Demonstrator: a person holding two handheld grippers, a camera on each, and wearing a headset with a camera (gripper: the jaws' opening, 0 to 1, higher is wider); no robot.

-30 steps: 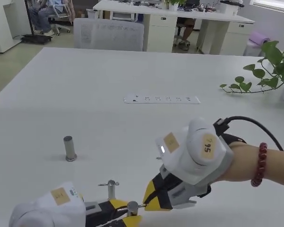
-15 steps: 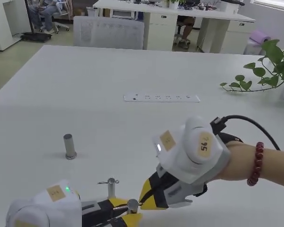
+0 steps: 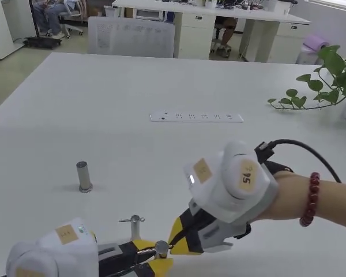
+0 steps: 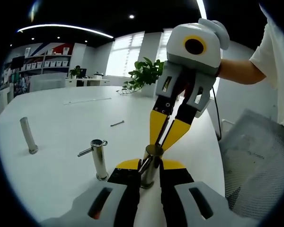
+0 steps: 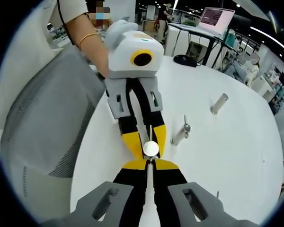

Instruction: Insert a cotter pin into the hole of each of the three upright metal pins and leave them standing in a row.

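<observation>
A: Where are we working?
B: Lower middle of the head view. We have the left gripper [image 3: 151,256] clamped on the near metal pin [image 4: 149,176] so it can't tip or turn.
A: And the right gripper [image 4: 160,142]?
B: Pinched on a cotter pin [image 4: 143,164], which is thin and hard to see. Its tips are at the pin's head, so we can line it up with the hole.
A: The others?
B: The fitted pin [image 3: 135,228] stands just beside, to the left. The bare pin [image 3: 83,176] is well apart at mid left. We judge one is done, and a spare cotter pin [image 4: 117,124] lies on the table [image 3: 161,156].
</observation>
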